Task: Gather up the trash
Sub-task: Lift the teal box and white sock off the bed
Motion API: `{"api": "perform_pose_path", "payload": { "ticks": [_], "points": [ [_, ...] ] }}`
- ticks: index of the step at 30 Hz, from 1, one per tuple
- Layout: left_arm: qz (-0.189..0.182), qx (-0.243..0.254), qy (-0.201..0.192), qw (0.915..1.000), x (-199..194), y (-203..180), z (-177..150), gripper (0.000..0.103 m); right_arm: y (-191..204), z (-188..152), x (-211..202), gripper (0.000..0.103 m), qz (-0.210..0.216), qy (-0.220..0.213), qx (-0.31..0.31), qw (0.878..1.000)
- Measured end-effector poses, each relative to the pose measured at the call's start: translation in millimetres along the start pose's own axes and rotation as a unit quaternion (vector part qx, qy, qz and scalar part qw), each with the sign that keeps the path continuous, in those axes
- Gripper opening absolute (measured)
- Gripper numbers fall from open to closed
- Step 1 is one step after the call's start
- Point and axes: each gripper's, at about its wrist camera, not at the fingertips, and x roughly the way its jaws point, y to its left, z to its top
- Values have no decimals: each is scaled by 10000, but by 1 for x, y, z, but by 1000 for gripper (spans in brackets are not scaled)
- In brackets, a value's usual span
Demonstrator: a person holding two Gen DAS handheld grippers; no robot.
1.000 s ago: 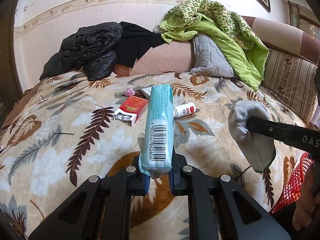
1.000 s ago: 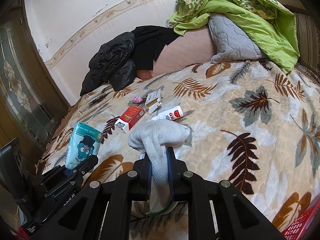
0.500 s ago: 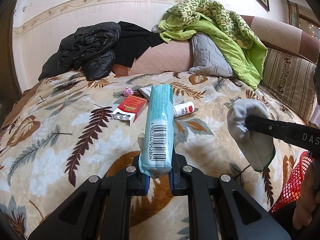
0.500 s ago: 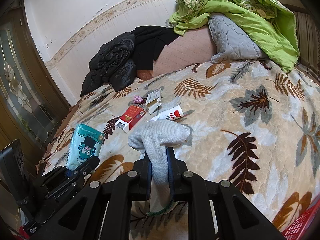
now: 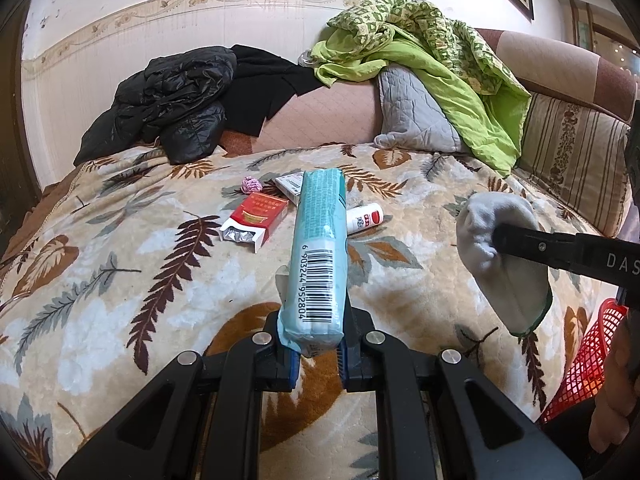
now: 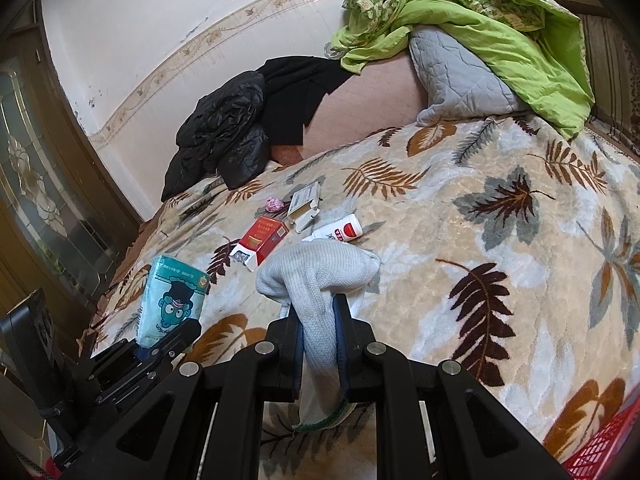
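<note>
My left gripper (image 5: 318, 334) is shut on a light blue tissue pack (image 5: 320, 252), which stands up out of the jaws above the bed; in the right wrist view the pack (image 6: 172, 300) shows a cartoon face. My right gripper (image 6: 318, 320) is shut on a grey sock (image 6: 320, 268), whose cuff hangs down below the jaws; the sock (image 5: 496, 260) appears at the right in the left wrist view. On the leaf-patterned blanket (image 5: 120, 280) lie a red cigarette box (image 5: 256, 216), a white box (image 6: 304, 204), a small white and red bottle (image 6: 340, 232) and a pink wrapper ball (image 5: 251, 185).
A red mesh basket (image 5: 588, 364) sits at the bed's near right edge, beside a person's hand (image 5: 616, 392). Black jackets (image 5: 168, 108), a grey pillow (image 5: 416, 112) and a green quilt (image 5: 432, 52) are piled at the back. A wooden door (image 6: 44, 184) stands at left.
</note>
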Motion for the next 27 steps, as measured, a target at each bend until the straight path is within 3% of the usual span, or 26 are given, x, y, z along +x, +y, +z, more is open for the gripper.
{"api": "perform_pose_path", "payload": {
  "ticks": [27],
  "points": [
    [-4, 16, -5, 10000, -1, -2, 0, 13, -2, 2, -3, 14, -17, -24, 35, 10000]
  ]
}}
